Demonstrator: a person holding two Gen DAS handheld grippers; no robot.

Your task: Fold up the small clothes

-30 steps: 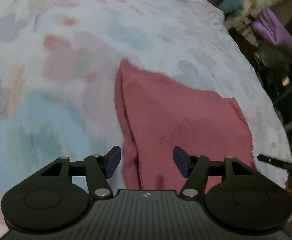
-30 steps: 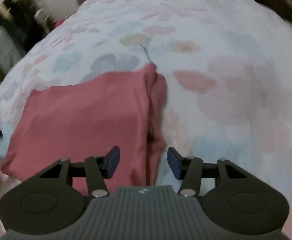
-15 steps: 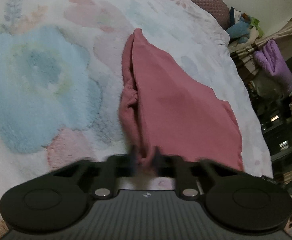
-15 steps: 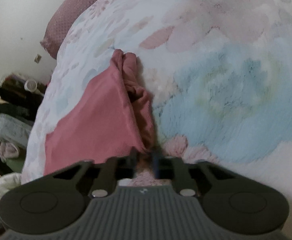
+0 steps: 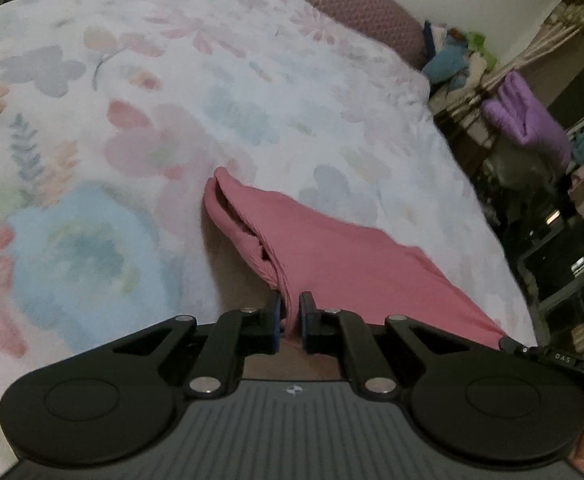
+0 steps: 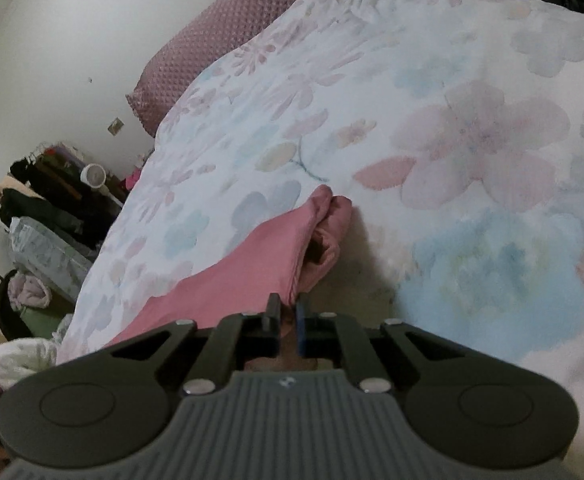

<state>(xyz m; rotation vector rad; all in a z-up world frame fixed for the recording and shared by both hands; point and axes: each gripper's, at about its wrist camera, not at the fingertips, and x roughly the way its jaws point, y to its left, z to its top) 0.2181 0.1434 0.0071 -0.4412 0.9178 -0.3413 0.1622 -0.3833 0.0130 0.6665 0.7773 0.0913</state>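
Both tongs clamped on the pink garment [image 5: 356, 264], one at each near corner. Left tongs [image 5: 290, 314]: jaws have just been closing, pink fabric pinched between the blue pads, gathered edge bunched right at the tips. Right tongs [image 6: 288, 312]: same, jaws have just been closing, thin fold of pink cloth between them, nearly fully together. Garment is on the bed, on the floral blanket [image 5: 172, 100], near edge lifted off the surface and stretched taut between the two tongs; far end still rests on the blanket, tapering to a rounded folded point. In the left view its side edge is doubled over, layers visible as a slit. In the right view same garment [image 6: 228, 276] runs off to the left, dark shadow under the raised part. Mauve textured pillow [image 6: 220, 36] at the head of the bed against the white wall. Clutter beside the bed in both views, incl. a purple cloth [image 5: 528, 116] hanging at right; detail too blurred to call.
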